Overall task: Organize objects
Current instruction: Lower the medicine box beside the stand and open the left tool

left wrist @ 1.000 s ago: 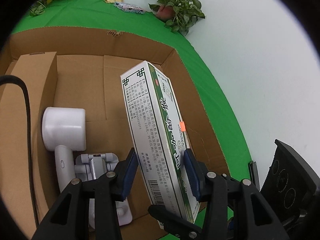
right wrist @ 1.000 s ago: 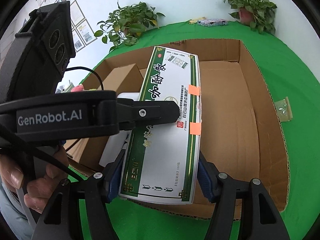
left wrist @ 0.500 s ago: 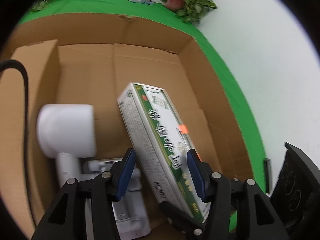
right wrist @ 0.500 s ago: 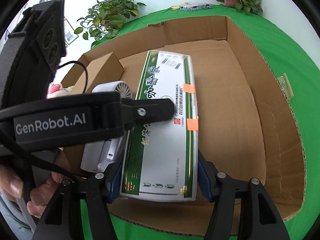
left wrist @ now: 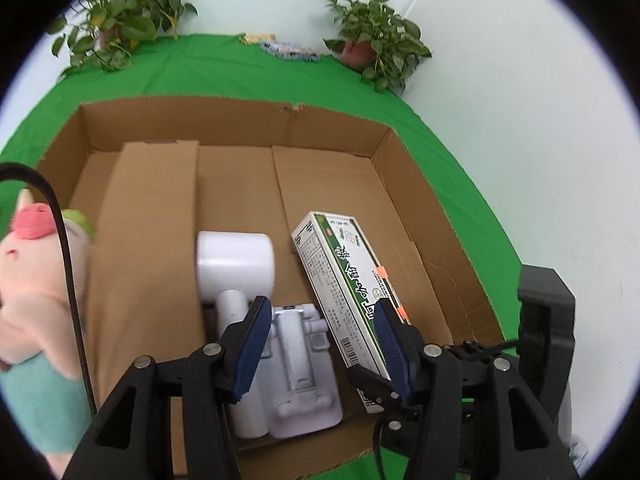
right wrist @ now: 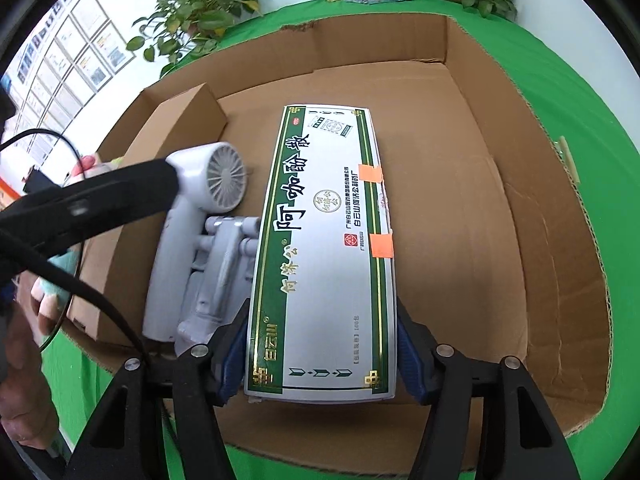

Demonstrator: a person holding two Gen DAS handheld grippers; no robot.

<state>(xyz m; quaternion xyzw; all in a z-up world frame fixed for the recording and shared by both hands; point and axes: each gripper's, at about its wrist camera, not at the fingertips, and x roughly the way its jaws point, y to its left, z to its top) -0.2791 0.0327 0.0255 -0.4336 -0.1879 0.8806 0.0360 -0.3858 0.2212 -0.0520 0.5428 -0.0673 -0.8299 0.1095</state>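
The green-covered table (left wrist: 208, 68) carries a big open cardboard box (right wrist: 472, 216). Inside it, along the left, stands a smaller brown carton (left wrist: 144, 240). Next comes the green-and-white medicine box (right wrist: 324, 256), low in the cardboard box, clamped at its near end by the right gripper (right wrist: 320, 354). Beside it lies a white hair dryer (left wrist: 236, 260). The left gripper (left wrist: 320, 344) hangs above with jaws apart, empty.
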